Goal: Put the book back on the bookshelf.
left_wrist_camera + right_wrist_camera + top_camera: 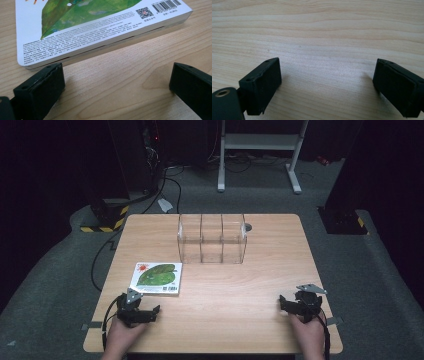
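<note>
A thin book (156, 278) with a green leaf on its white cover lies flat on the wooden table (235, 290), left of centre. My left gripper (141, 307) rests just in front of the book's near edge, open, its jaws wide apart with bare wood between them. In the left gripper view the book (95, 22) lies a short way beyond the jaw tips, barcode corner to the right. My right gripper (290, 304) sits near the table's front right, open, with bare wood (327, 50) between its jaws.
A clear plastic organiser (212, 239) with three upright compartments stands at the back centre of the table. A small grey disc (248, 226) lies by its right rear corner. Beyond the table are a white frame's legs (260, 150) and cables on grey carpet.
</note>
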Demonstrator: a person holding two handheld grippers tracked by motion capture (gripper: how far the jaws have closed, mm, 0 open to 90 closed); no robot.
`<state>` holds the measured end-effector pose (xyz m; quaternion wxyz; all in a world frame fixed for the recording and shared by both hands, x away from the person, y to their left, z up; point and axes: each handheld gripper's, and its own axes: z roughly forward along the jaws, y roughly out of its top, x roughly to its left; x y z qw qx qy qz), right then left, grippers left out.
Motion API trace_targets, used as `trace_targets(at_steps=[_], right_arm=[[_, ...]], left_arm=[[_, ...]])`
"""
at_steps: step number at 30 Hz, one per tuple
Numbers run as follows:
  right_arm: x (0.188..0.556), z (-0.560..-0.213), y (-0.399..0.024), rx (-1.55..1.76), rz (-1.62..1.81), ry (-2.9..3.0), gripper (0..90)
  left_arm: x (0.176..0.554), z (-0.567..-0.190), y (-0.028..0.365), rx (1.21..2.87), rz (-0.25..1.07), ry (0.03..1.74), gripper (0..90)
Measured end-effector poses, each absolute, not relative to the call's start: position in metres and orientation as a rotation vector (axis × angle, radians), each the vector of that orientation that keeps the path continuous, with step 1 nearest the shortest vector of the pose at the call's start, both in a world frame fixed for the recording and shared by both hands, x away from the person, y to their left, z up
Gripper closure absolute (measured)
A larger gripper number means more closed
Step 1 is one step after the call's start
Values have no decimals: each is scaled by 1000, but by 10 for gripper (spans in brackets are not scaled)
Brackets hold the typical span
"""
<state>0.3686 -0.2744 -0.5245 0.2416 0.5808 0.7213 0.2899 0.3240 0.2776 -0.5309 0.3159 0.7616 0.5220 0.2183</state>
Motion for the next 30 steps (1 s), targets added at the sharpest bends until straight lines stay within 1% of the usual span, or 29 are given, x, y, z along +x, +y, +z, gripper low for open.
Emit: trace_targets(at_steps=[6,15,20,27,30], right_arm=[[362,-525,-272,1600,792,1958,80],[365,-525,-271,1584,800,1978,77],[362,-525,-270,1582,801,1975,101],[362,-524,-271,1576,807,1981,105],[360,-525,-271,1559,809,1989,114]], left_arm=[[324,-531,278,2008,581,1374,1],[324,-531,278,2008,584,1370,3],[322,-531,278,2007,586,1366,12],[322,-531,277,2014,577,1357,2],[319,-531,276,2001,580,1378,3]])
